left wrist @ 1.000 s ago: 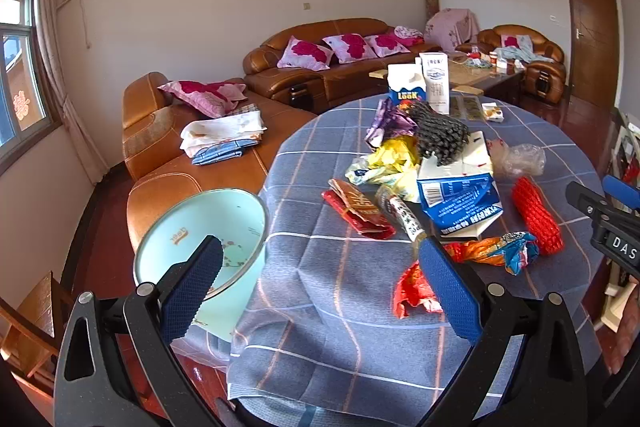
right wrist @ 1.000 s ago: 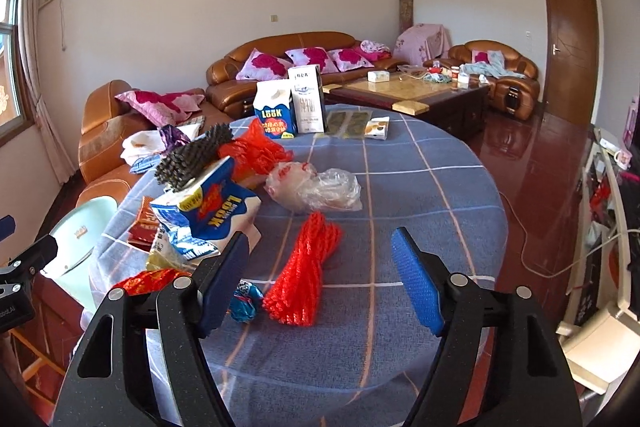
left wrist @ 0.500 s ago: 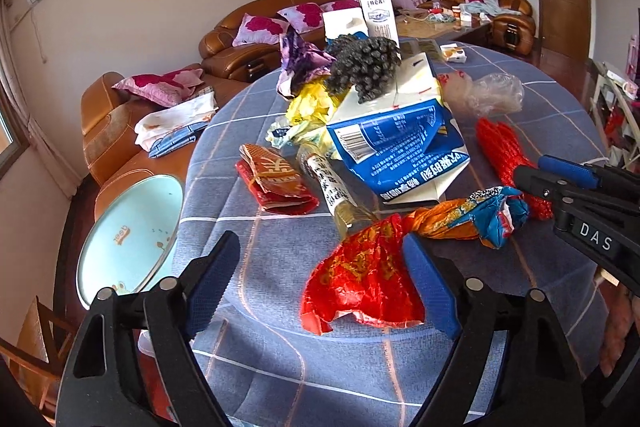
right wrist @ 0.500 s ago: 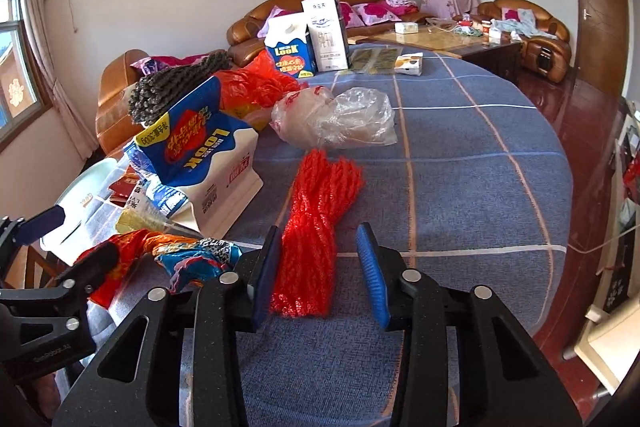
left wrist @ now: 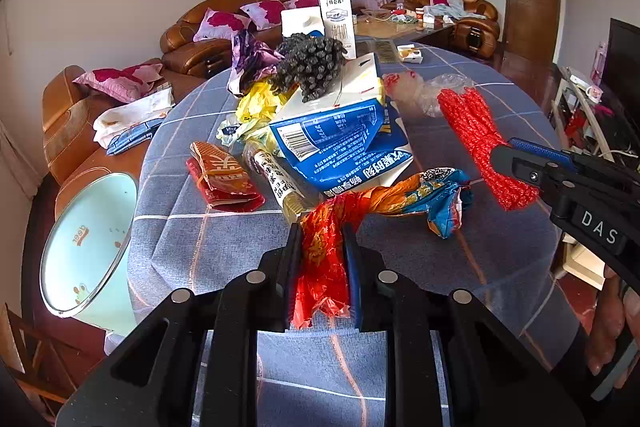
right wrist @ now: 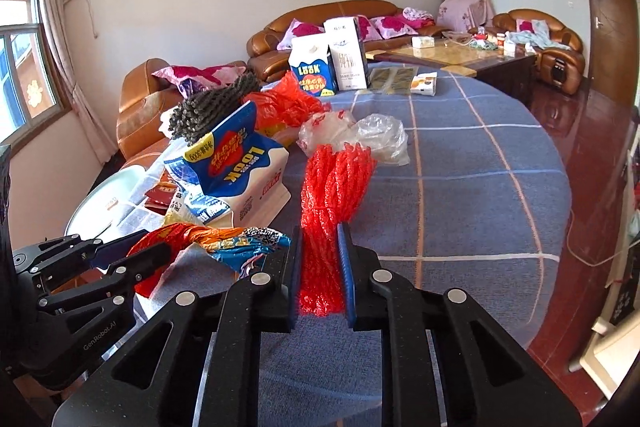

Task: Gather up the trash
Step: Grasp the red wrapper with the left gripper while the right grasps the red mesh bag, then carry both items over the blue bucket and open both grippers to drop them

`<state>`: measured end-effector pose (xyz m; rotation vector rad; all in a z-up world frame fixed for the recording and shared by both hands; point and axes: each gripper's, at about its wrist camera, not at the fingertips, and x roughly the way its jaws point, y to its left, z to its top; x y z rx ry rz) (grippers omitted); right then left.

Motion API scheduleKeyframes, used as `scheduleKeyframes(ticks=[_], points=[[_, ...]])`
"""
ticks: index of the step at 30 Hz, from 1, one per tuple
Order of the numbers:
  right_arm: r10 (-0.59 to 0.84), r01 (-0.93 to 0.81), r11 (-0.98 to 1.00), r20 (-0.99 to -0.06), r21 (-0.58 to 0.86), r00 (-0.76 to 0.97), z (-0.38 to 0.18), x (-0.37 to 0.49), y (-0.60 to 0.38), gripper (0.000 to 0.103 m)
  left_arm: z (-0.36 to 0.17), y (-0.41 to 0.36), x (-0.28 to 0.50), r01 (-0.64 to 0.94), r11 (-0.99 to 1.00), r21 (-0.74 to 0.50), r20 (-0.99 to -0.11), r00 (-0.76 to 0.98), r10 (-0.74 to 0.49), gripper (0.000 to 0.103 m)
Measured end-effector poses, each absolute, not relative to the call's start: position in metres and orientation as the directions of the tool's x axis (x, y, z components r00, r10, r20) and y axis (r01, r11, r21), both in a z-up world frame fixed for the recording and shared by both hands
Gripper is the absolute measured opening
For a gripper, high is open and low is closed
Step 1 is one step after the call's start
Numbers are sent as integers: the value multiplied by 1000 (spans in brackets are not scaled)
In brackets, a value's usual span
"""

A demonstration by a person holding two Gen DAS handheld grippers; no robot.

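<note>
The near end of the red mesh netting [right wrist: 334, 195] was hidden between the right gripper [right wrist: 320, 259] pads. The red wrapper [left wrist: 324, 259] ran down out of sight behind the left gripper [left wrist: 320, 255]. The crushed blue carton [left wrist: 340, 143] covered most of a bottle [left wrist: 276, 179]. The basin [left wrist: 86, 239] was partly cut off by the tablecloth [left wrist: 500, 251].

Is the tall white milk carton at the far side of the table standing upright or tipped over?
Upright. The milk carton stands on its base on the table, beside the blue and white carton.
</note>
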<state>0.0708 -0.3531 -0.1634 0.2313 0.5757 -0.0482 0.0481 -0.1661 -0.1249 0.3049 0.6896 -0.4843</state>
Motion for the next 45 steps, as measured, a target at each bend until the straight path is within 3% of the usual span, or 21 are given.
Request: scheduleKeyframes(ticks=[9, 16, 29, 45], points=[[-9, 89, 980, -413, 177, 911, -118, 43, -348, 17, -75, -137, 28, 466, 875, 131, -559, 764, -323, 19], [75, -12, 982, -336, 186, 939, -88, 66, -334, 17, -53, -96, 44, 269, 943, 194, -489, 860, -145, 20], [260, -235, 965, -290, 119, 921, -75, 127, -261, 17, -45, -24, 92, -24, 965, 263, -450, 881, 145, 20], [417, -411, 907, -343, 93, 842, -89, 195, -179, 17, -56, 32, 131, -235, 910, 342, -443, 813, 377, 20]])
